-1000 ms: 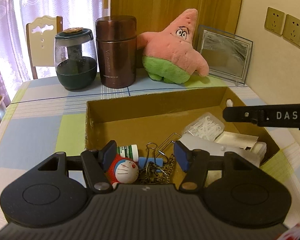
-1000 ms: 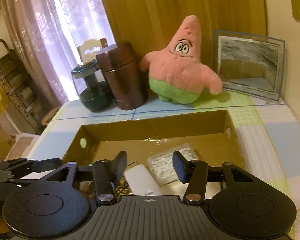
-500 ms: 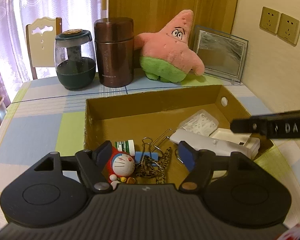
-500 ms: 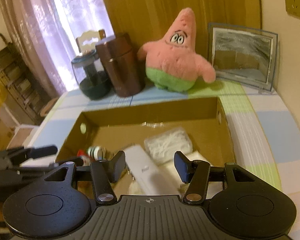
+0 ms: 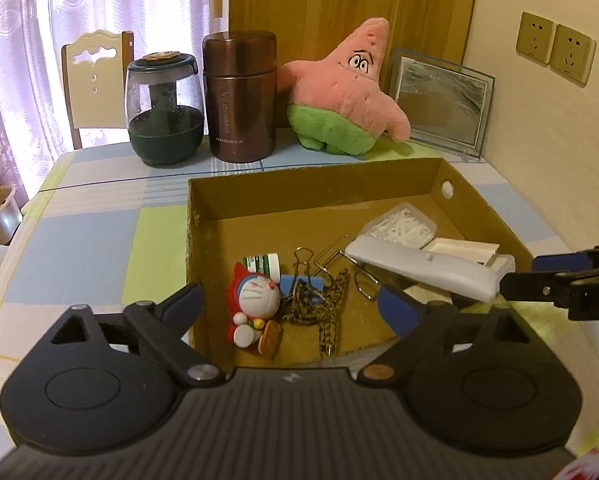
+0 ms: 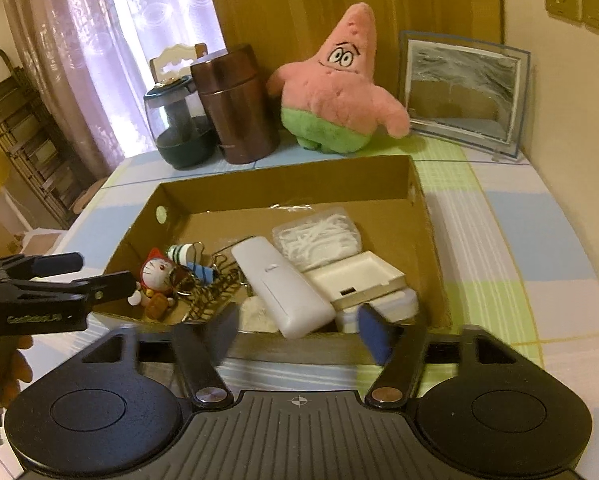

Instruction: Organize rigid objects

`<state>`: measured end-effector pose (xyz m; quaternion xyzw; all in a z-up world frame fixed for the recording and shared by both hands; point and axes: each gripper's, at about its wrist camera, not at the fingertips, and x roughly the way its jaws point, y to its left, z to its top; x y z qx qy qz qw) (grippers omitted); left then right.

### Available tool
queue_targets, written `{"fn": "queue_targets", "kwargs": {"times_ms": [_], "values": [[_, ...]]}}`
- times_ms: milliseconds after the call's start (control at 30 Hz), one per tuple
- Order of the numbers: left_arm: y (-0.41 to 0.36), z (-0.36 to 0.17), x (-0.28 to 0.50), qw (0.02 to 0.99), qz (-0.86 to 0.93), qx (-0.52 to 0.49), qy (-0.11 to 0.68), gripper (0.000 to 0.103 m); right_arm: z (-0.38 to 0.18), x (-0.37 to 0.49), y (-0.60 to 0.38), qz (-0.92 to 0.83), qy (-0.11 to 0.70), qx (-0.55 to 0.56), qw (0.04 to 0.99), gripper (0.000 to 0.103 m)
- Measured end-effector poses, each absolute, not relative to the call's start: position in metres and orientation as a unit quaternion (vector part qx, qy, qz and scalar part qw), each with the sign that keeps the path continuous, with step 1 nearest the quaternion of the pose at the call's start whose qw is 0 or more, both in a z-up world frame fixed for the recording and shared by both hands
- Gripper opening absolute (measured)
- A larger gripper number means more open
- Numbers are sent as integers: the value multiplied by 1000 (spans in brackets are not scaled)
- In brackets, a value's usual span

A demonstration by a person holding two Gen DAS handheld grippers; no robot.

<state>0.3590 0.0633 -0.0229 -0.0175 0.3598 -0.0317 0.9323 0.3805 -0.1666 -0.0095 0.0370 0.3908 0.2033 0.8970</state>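
Item: cardboard box, open-topped, on a checked tablecloth. Contents, left part: a Doraemon figurine, a small green-striped white jar, a blue-handled binder clip and a patterned cord, all touching or overlapping. Right part: a white remote-like case lying diagonally, its near end at the box's front edge; a clear packet of floss picks; a white flat box stacked on another white container.

Left gripper: jaws had just been opening and stood wide, nothing pressed between them; it hovered at the near wall, over the figurine's cluster.

Right gripper: jaws had likewise just been opening and stood apart, holding nothing; the case's near end lay just beyond the gap, not pinched.

Step, as judged: both grippers stood clear of the contents, between placements; whether more items remained outside the box could not be told.

Next move, as judged: choosing one piece, then closing squarely across its narrow width. The tangled clip and cord would likely drag neighbours.
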Motion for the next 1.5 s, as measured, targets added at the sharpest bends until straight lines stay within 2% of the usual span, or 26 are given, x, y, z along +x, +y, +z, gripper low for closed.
{"fn": "queue_targets", "kwargs": {"times_ms": [67, 100, 400, 1300, 1500], "values": [[63, -22, 355, 932, -29, -16, 361, 97, -8, 378, -169, 198, 390, 40, 899, 79], [62, -22, 352, 931, -28, -15, 363, 102, -8, 376, -170, 197, 391, 42, 898, 81], [60, -15, 328, 928, -21, -29, 371, 102, 5, 361, -171, 189, 403, 38, 895, 87], [44, 38, 223, 930, 9, -88, 357, 101, 67, 277, -188, 175, 390, 38, 903, 88], [36, 55, 197, 937, 17, -70, 341, 101, 78, 253, -192, 173, 379, 33, 909, 88]]}}
